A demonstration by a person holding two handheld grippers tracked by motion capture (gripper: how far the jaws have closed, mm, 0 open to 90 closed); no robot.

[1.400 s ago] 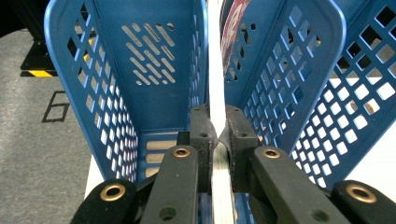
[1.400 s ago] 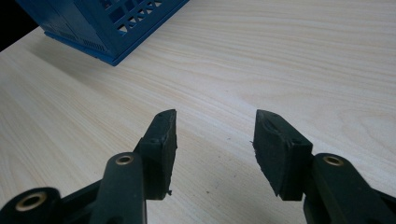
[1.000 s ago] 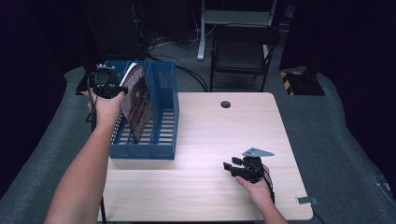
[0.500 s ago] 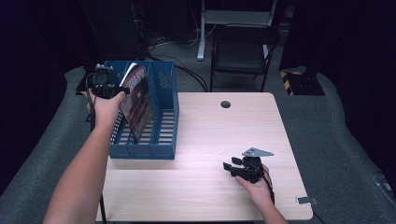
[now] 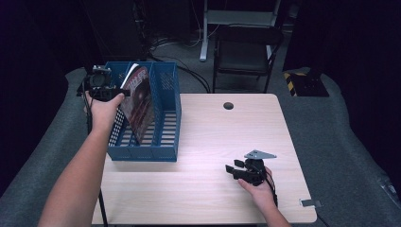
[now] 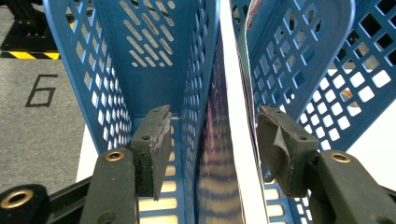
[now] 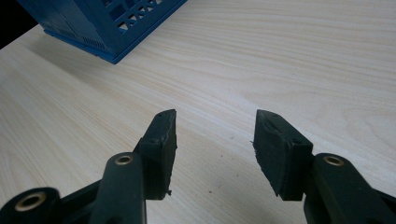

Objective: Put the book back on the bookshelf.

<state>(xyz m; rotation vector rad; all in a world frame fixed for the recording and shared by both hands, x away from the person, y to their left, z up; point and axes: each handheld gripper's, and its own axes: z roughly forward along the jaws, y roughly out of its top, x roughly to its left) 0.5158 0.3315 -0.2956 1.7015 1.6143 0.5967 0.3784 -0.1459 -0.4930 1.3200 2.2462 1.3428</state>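
A blue file rack [image 5: 165, 118] stands on the left of the table, and a red-covered magazine [image 5: 142, 101] leans in its middle slot. My left gripper [image 5: 106, 87] hovers over the rack's far left end. In the left gripper view its jaws [image 6: 215, 114] have just been opening. They stand open on either side of the magazine's white edge [image 6: 233, 116] and a rack divider [image 6: 198, 70], and neither pad touches them. My right gripper [image 5: 232, 169] rests on the table at the front right, open [image 7: 215, 114], with only bare wood between its jaws.
The light wooden table [image 5: 213, 137] has a round cable hole [image 5: 228, 105] near its far edge. A corner of the rack [image 7: 107, 23] shows at the upper left of the right gripper view. A dark chair [image 5: 243, 52] stands behind the table on grey floor.
The left hand has shifted very slightly to the left at the rack. The right hand has kept still.
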